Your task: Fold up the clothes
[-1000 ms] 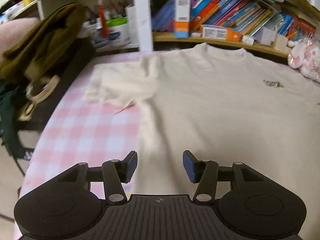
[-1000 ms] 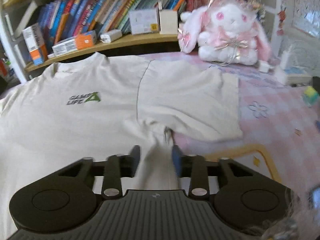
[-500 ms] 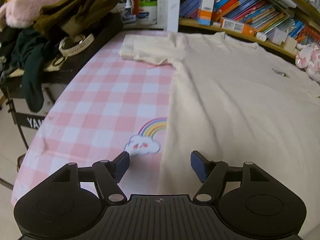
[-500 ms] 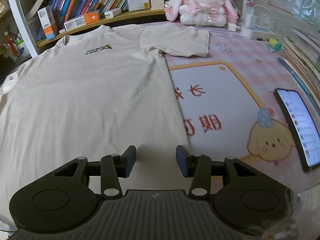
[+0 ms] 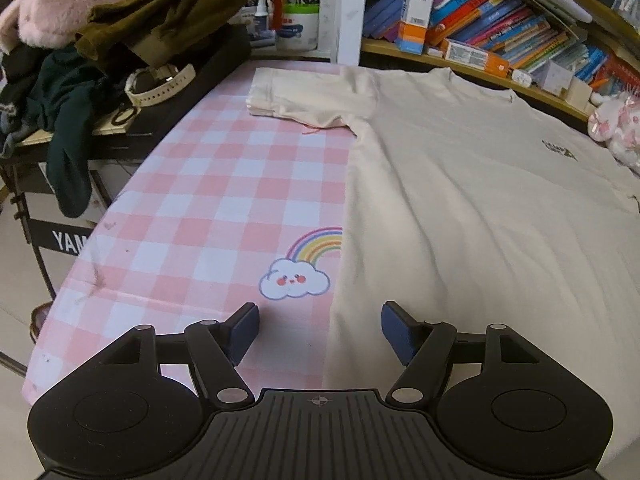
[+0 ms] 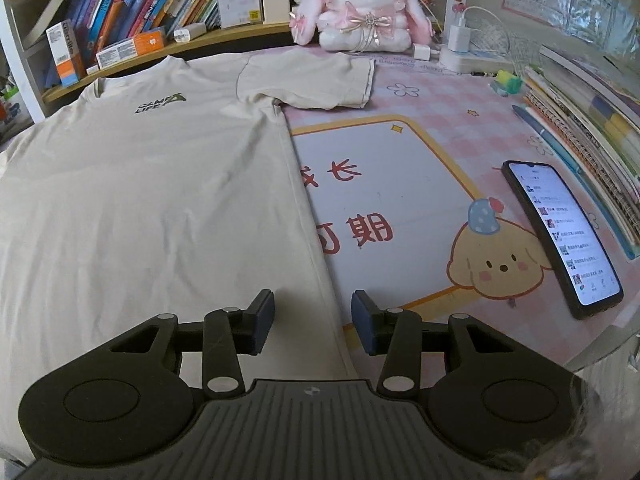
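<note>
On the pink checked surface (image 5: 224, 184) the cream T-shirt (image 5: 460, 208) lies flat beside the rainbow cloud print (image 5: 296, 280), light and limp, best pinched at its lower side edges, where the left gripper (image 5: 318, 326) and right gripper (image 6: 312, 318) hover with fingers released, holding nothing.

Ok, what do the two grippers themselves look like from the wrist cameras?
Both match: the left gripper and right gripper are matte black plastic with a ribbed centre plate bearing a small crosshair mark, round discs either side, linkage arms with silver pivot pins, and dark blue pads on the jaws. No cables, sleeves or hands show.

Soft indoor light, sharp, fisheye-bent edges
</note>
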### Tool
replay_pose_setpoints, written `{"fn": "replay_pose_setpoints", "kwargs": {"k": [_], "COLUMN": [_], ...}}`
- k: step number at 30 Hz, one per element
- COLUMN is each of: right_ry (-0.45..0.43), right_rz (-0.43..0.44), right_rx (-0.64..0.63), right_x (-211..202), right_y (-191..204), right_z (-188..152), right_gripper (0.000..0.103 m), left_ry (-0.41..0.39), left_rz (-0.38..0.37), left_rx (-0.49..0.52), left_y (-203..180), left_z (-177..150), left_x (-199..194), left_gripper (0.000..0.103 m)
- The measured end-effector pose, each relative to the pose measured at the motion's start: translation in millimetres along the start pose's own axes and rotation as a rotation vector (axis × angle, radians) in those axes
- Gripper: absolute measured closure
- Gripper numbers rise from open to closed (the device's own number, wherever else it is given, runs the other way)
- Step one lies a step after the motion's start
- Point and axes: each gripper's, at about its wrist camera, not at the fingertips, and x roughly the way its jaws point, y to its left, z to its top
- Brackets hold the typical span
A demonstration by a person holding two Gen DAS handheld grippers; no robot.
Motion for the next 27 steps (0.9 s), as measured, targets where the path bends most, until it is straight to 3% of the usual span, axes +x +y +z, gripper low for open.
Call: {"fn": "replay_pose_setpoints", "kwargs": {"k": [5,11,12,14,16,17,27], "right_ry": [0.0,0.007,0.008,0.008,0.01,0.012,0.002], "right_rz": [0.006,0.006,0.006,0.004,0.005,0.016,0.015], "right_rx": [0.002,0.013,0.013,0.009,0.005,0.003,-0.047], "right_x": [0,1,1,1,1,1,4], "right_y": [-2,-7,-7,-7,-6,-7,-4], "right_z": [1,4,4,5,5,5,6], "right_gripper": [0.082,0.091,0.091,0.091,0.094,0.098,0.1], "left_ry": [-0.012,0.013,0.009,0.001,-0.006,-0.005,-0.006], "left_rz": [-0.026,-0.036,-0.03,-0.022,-0.035,-0.049,-0.048], "left_rx": [0.003,0.067,0.074,0.082,0.07,0.064,0.055], "left_y": [-2,-14,-16,-17,-15,-13,-11], "left_z": [3,-1,-2,-4,-5,-5,-10], "left_x": [-2,3,3,1,-2,-2,-7], "left_gripper": [0.034,0.042,0.047,0.067,0.1,0.1,0.101]}}
